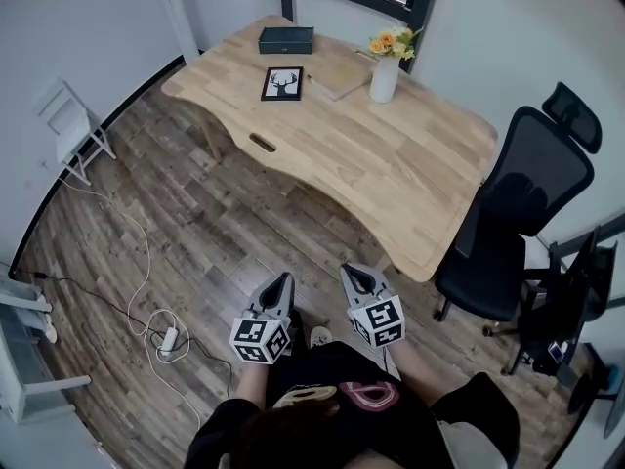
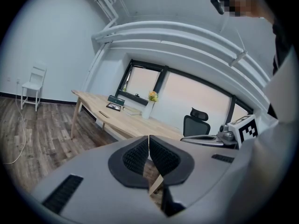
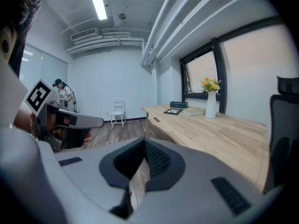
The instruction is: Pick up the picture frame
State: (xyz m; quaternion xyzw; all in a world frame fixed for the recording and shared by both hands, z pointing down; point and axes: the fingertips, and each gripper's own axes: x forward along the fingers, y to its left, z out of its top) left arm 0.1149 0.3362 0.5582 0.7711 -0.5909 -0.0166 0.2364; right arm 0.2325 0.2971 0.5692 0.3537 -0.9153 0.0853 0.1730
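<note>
The picture frame (image 1: pixel 282 83), black-edged with a deer silhouette on white, lies flat near the far left end of the wooden desk (image 1: pixel 391 174). It shows small in the left gripper view (image 2: pixel 113 107) and in the right gripper view (image 3: pixel 173 111). Both grippers hang low over the floor close to the person, well short of the desk and far from the frame. My left gripper (image 1: pixel 284 279) is shut with nothing between its pads (image 2: pixel 140 155). My right gripper (image 1: pixel 350 272) is also shut and empty, its pads (image 3: pixel 156 160) meeting.
On the desk near the frame are a dark box (image 1: pixel 286 39), a book (image 1: pixel 339 79) and a white vase of flowers (image 1: pixel 385 76). A black office chair (image 1: pixel 518 223) stands at the desk's right end. A white folding chair (image 1: pixel 70 125) and cables (image 1: pixel 146 301) are at the left.
</note>
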